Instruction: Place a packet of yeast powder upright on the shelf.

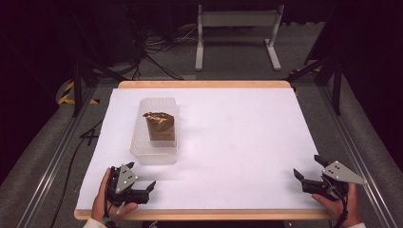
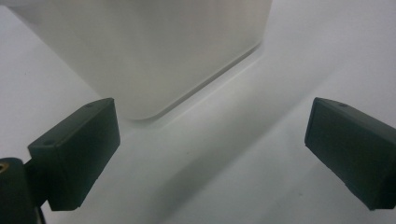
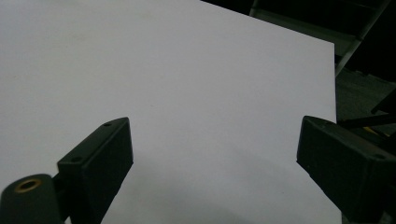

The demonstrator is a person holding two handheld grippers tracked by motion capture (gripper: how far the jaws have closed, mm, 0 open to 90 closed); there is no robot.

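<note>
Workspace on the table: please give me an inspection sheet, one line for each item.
Surface: white sheet covers a wooden table; it looks flat and clean.
Job's things: translucent plastic container on the left half of the sheet, with a brown crumpled bag inside it.
Clutter: nothing seen on the sheet.
Grippers: left gripper at the near left edge, fingers open, pointing towards the container's corner, not touching it. Right gripper at the near right edge, fingers open, nothing between them.
Cables: black cables lie on the floor beyond the table.
Surroundings: dark room, a white stand behind the table, grey rails along both sides.
</note>
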